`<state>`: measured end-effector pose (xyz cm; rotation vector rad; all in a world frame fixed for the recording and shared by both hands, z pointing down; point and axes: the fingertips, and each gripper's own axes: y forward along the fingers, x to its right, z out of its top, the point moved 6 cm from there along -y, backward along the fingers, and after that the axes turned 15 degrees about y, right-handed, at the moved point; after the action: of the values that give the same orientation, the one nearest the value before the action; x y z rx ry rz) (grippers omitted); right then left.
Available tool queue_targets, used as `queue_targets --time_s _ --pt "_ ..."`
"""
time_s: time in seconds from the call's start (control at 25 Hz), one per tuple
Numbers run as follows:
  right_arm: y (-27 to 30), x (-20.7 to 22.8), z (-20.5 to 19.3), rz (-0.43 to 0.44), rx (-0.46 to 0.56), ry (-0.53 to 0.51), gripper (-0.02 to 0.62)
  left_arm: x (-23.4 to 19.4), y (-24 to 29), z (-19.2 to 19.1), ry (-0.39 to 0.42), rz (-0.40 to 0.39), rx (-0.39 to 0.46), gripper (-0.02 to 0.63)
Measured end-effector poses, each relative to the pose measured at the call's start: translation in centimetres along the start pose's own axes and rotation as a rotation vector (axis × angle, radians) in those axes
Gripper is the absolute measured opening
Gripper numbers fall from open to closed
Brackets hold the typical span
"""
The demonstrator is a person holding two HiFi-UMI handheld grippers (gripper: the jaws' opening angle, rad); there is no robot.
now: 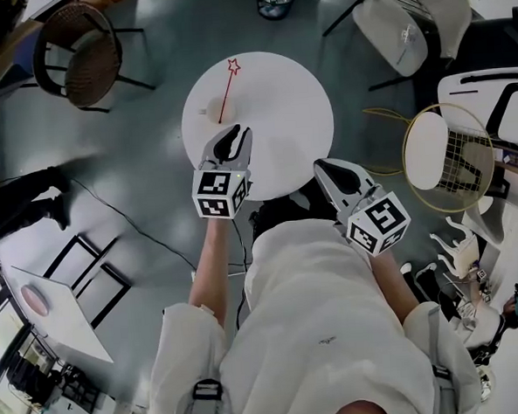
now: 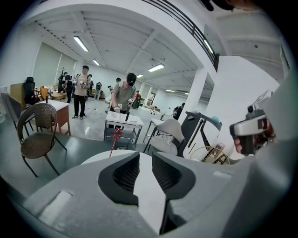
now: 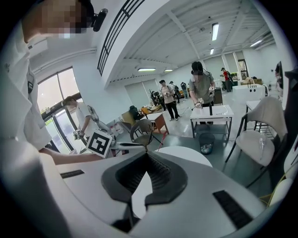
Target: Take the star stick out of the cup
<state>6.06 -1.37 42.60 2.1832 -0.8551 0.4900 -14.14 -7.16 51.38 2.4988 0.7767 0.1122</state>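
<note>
Nothing is grabbed yet: star stick (image 1: pixel 227 92) is left in the cup (image 1: pixel 212 111) on the table (image 1: pixel 288 112), left gripper (image 1: pixel 235 133) is held a bit open & empty nearby, right gripper (image 1: pixel 320 166) shut.

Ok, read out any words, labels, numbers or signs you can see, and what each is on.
No readable text anywhere.
Left marker cube, right marker cube: black-and-white square patterns, no letters.
Small mark on the white chair back: too blurred to read.
</note>
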Motion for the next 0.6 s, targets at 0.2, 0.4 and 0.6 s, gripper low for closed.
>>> queue_targets --time_s 0.2,0.4,0.6 --pt "-0.3 0.8 -0.2 -0.026 -0.003 0.012 0.006 -1.9 1.1 -0.7 -0.012 0.036 -0.019 0.092" --pt "-0.7 1.5 -1.1 -0.06 -0.026 0.032 0.006 -3.3 2.6 -1.4 0.002 0.05 -0.047 0.126" --pt "-0.7 1.4 -1.3 -0.077 -0.032 0.037 0.006 -4.6 3.3 -1.3 0.008 0.061 -0.038 0.126"
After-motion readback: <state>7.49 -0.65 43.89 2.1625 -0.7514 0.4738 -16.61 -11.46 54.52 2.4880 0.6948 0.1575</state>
